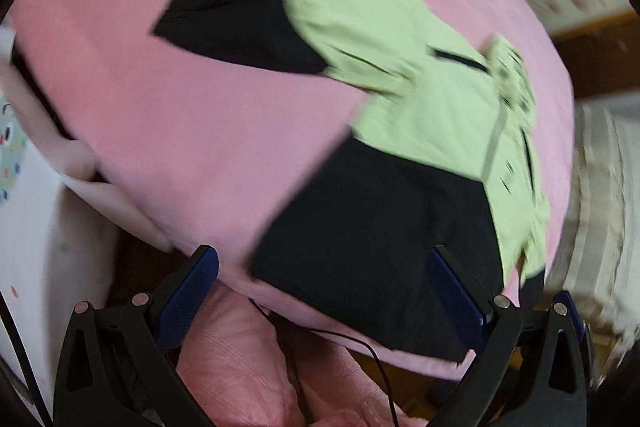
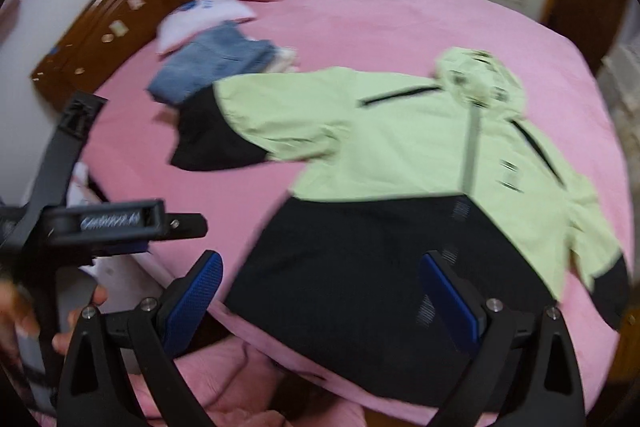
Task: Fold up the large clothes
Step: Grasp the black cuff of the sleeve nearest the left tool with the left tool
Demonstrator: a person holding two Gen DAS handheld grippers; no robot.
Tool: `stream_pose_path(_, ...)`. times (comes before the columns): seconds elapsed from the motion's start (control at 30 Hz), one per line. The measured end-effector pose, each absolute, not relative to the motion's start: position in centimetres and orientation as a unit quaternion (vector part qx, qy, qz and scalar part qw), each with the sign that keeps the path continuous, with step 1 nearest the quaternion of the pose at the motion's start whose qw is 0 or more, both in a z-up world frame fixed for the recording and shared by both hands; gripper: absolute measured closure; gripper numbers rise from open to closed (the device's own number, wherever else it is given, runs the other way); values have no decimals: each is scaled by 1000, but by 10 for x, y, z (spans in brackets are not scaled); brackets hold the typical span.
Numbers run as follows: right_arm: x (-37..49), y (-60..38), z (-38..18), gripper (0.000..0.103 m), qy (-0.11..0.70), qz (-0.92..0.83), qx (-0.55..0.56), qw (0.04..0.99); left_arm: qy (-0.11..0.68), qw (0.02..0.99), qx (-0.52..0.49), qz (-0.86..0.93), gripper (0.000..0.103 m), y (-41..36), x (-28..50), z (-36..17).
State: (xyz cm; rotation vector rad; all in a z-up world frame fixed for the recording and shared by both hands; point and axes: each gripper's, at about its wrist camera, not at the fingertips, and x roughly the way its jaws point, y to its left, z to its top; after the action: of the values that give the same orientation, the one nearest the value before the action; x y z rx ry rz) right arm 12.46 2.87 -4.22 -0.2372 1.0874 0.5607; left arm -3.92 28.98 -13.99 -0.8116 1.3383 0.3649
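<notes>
On the pink bed sheet [image 2: 360,11], near its foot edge, a lime-and-black hooded jacket [image 2: 400,147] lies spread flat, sleeves out, no fold made yet. Left gripper [image 1: 320,291] and right gripper [image 2: 320,291] hover above the jacket's black hem, jaws wide apart, empty. Beyond its far sleeve: folded jeans [image 2: 212,63], apparently done.

Matt cloth jacket [image 2: 400,155] on soft pink sheet [image 2: 380,19].

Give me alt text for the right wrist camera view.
A green and black hooded jacket lies spread flat on a pink bed, with the open right tongs above its black hem. Folded clothes sit near the wooden headboard.
</notes>
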Motion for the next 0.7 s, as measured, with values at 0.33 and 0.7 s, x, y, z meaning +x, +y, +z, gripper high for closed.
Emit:
stream_pose_path(0.33, 182, 171, -95, 4, 498, 290, -90, 812, 605, 701, -316, 204, 37, 482, 3, -223)
stream_pose_path(0.7, 211, 208, -160, 4, 569, 246, -5, 784, 582, 681, -424, 133, 51, 578, 51, -329)
